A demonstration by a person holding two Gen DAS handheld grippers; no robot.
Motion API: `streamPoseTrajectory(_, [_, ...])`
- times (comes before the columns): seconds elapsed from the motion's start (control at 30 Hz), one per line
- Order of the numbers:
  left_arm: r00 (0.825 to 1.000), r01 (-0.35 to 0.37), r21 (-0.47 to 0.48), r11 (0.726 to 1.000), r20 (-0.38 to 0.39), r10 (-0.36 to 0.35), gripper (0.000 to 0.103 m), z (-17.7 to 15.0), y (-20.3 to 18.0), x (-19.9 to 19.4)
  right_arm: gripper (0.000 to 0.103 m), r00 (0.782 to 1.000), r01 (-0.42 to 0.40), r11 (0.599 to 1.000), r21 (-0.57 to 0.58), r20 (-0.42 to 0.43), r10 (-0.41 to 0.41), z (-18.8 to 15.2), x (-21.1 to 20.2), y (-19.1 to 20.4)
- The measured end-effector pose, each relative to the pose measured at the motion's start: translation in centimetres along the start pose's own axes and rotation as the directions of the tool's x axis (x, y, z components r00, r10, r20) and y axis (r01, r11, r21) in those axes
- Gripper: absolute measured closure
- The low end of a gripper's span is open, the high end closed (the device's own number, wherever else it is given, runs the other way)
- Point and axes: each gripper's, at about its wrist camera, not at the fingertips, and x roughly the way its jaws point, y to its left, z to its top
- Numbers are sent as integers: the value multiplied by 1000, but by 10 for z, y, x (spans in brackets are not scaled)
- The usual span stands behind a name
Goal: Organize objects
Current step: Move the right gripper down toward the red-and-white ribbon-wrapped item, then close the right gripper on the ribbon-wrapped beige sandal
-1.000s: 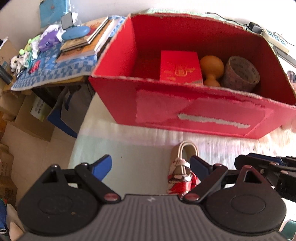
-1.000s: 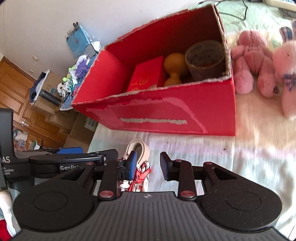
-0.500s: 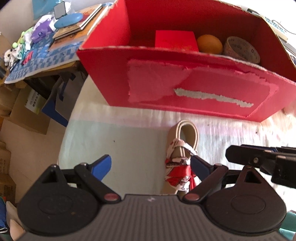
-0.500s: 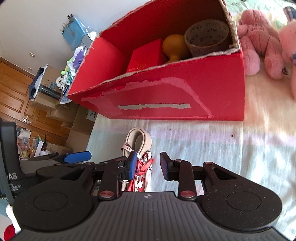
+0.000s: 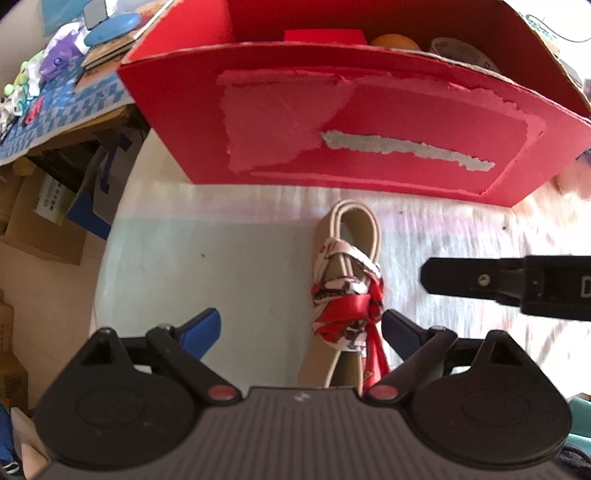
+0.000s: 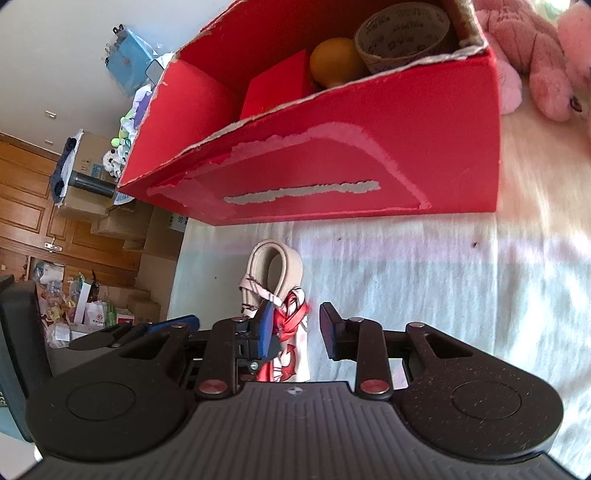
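A beige strap [image 5: 356, 221] tied with a red and white scarf [image 5: 347, 306] lies on the bed in front of a red cardboard box [image 5: 369, 129]. It also shows in the right wrist view [image 6: 275, 266]. My left gripper [image 5: 301, 328] is open, low over the bed, with the scarf knot just inside its right finger. My right gripper [image 6: 295, 328] is open, with the scarf [image 6: 288, 321] between its fingers. The box [image 6: 332, 155] holds a red packet [image 6: 277, 88], an orange gourd [image 6: 332, 61] and a brown cup [image 6: 402, 33].
Pink plush toys [image 6: 535, 55] lie right of the box. A cluttered side table with a blue cloth [image 5: 55, 103] stands left of the bed, with cardboard boxes [image 5: 33, 214] on the floor. The bed edge runs down the left.
Both grippers have dropped lower and closer to the strap and the box front. The right gripper's fingers have opened wider around the scarf.
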Motion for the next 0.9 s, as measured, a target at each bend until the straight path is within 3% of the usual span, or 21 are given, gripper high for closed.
streamPoseTrajectory(0.5, [996,58,-17,998,-62,-59,9,-8,-7,16,71,999,-35,998,60,-39,38,1,11,3])
streamPoseTrajectory(0.9, [993,74,-13,997,-89,-74,17,-10,-2,21,72,999,-38,996,86,-35,41,5,15,3])
